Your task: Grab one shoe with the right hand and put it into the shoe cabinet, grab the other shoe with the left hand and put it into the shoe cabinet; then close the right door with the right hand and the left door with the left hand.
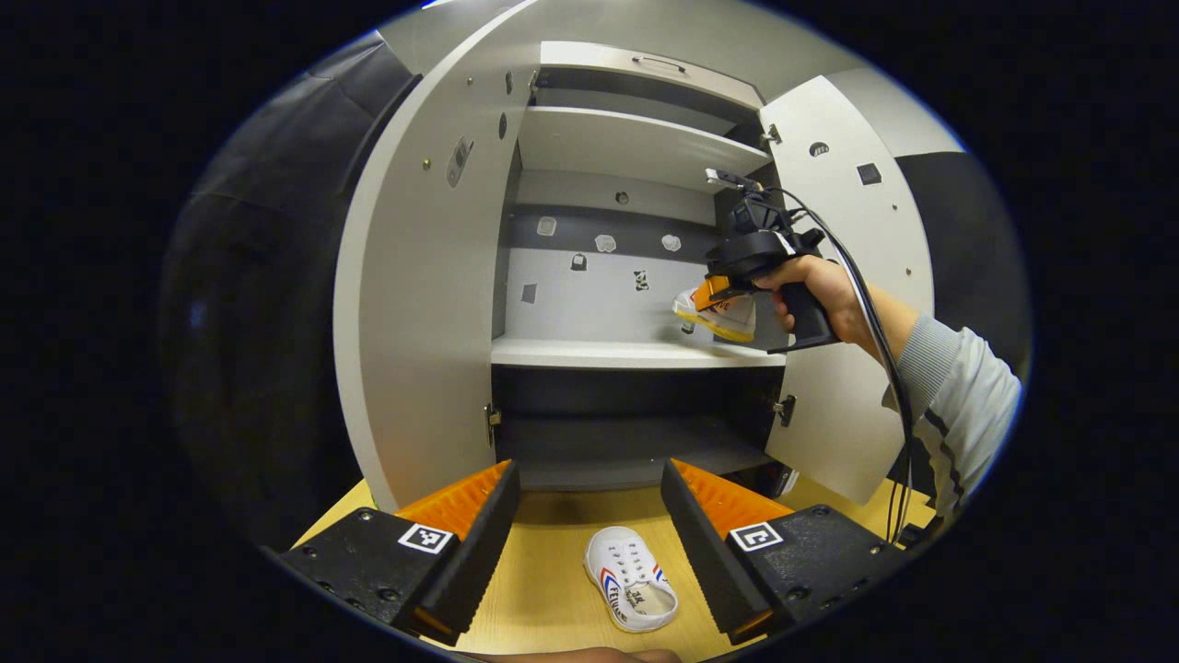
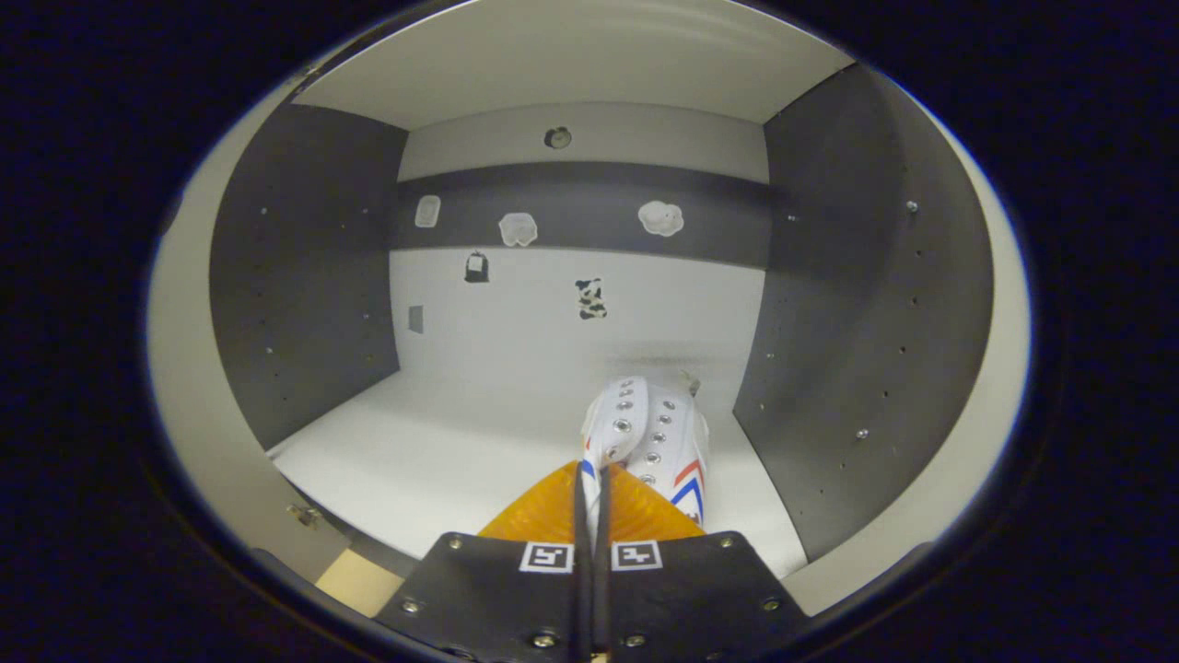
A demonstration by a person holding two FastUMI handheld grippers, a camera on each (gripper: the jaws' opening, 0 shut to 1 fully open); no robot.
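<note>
Two white shoes: one (image 1: 631, 589) on the table at 6 o'clock, one (image 1: 718, 313) up by the cabinet shelf at 3 o'clock. Two cabinet doors, left (image 1: 414, 304) and right (image 1: 843, 304). Two grippers, left (image 1: 589, 543) and right (image 1: 714, 299).

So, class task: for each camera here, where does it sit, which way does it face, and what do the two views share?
Left gripper view: rides the open left gripper, low over the table, facing the open shoe cabinet; a hand shows.
Right gripper view: rides the right gripper, looking inside at the shelf.
Shared: the held shoe, the back-wall stickers.
</note>
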